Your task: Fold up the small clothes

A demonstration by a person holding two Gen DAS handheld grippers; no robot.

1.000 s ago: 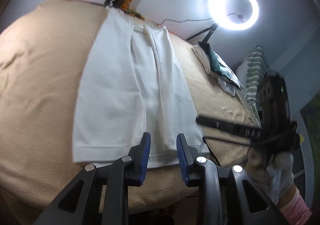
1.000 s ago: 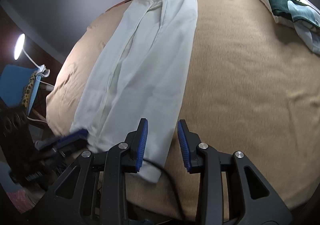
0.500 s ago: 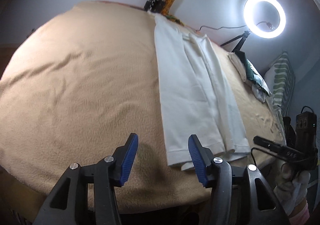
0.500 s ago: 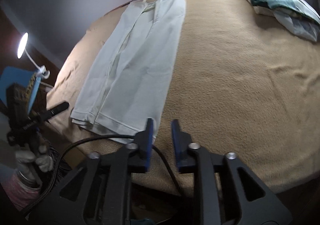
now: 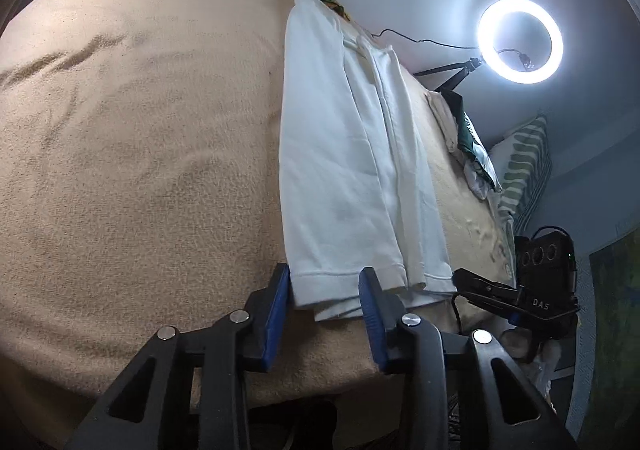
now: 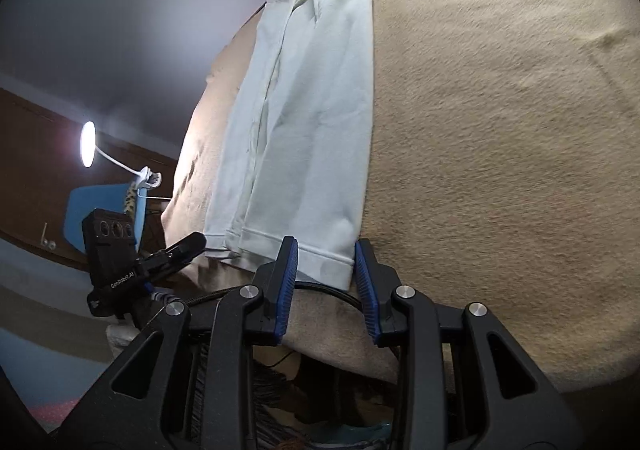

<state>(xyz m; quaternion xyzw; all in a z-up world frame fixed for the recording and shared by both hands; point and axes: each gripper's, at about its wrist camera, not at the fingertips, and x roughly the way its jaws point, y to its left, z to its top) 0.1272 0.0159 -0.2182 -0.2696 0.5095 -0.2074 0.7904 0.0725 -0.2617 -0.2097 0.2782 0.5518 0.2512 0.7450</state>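
Observation:
A white garment (image 5: 340,170), folded lengthwise into a long strip, lies flat on the tan blanket (image 5: 140,150) with its hem at the near edge. My left gripper (image 5: 324,270) straddles the hem's left corner. Its jaws are closing, and the cloth lies between them without the pads pressing on it. In the right wrist view the same garment (image 6: 312,110) runs away from me. My right gripper (image 6: 325,246) stands over the hem's right corner, jaws opening slightly, pads apart from the cloth. Each view shows the other gripper beside the hem: right gripper (image 5: 468,278), left gripper (image 6: 192,244).
A lit ring light (image 5: 520,40) stands beyond the bed. Next to it are a pile of folded clothes (image 5: 472,146) and a striped pillow (image 5: 524,166). On the other side are a desk lamp (image 6: 88,144) and a blue chair (image 6: 100,210). A black cable (image 6: 328,290) hangs at the blanket's (image 6: 500,110) near edge.
My left gripper shifted from the hem's middle to its left corner, spread wide, then narrowed. My right gripper came nearer the right corner and rolled. The garment lies as before.

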